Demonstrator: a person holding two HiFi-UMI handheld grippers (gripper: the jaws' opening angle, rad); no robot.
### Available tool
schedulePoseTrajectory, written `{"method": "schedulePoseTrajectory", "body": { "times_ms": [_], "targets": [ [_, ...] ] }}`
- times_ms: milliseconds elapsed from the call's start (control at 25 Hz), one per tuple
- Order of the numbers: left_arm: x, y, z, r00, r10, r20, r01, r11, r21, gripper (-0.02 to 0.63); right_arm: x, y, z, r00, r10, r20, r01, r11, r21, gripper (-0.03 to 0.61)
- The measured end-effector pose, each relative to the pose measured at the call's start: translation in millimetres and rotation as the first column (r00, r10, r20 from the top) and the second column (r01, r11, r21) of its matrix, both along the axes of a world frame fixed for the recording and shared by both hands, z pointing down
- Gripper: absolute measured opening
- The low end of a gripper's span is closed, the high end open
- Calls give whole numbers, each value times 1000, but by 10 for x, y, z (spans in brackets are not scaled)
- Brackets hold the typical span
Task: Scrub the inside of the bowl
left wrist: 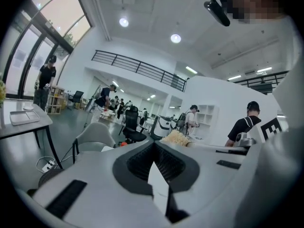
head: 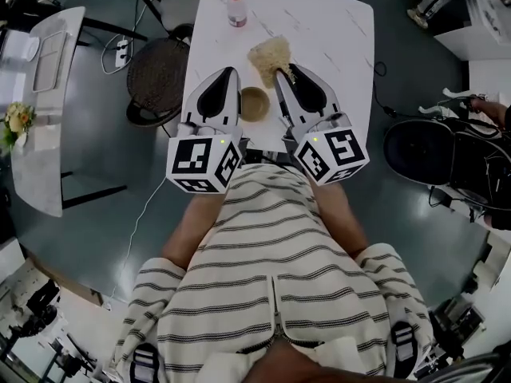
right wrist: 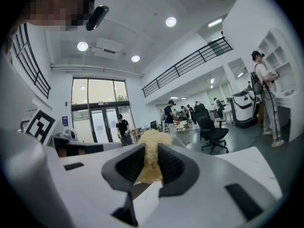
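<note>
Head view, near to far: I'm holding both grippers low over the white table point(head: 339, 38). The left gripper point(head: 227, 73) is sitting with its jaws pressed together at the tips and nothing between them. The right gripper point(head: 281, 73) is clamping a pale fibrous scrubber point(head: 268, 53), which is bulging out past the tips toward 11 o'clock. The tan bowl point(head: 255, 104) is standing upright between the two gripper bodies, at 5 o'clock from the left tips and 7 o'clock from the right tips, so the scrubber is staying outside it, just beyond its rim at 12 o'clock. A red-capped bottle point(head: 236, 8) is standing further off at 12 o'clock.
</note>
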State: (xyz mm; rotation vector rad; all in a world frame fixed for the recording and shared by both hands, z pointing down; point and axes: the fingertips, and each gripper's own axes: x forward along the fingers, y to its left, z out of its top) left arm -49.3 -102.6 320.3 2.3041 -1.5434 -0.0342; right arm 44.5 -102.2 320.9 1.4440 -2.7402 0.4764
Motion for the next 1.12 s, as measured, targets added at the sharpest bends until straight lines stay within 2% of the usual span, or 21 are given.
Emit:
{"method": "schedulePoseTrajectory", "body": {
  "times_ms": [240, 440, 1120],
  "targets": [
    [48, 69, -274, 997, -22, 75, 13, 993, 114, 5, 19, 64, -301, 999, 28, -36, -25, 995, 95, 89],
    [82, 135, -423, 996, -27, 82, 13, 986, 166, 5, 32, 142, -455, 998, 41, -55, -33, 990, 140, 89],
    [141, 255, -634, 994, -30, 109, 3, 971, 238, 5, 42, 251, -625, 996, 53, -68, -38, 978, 206, 89]
  ]
}}
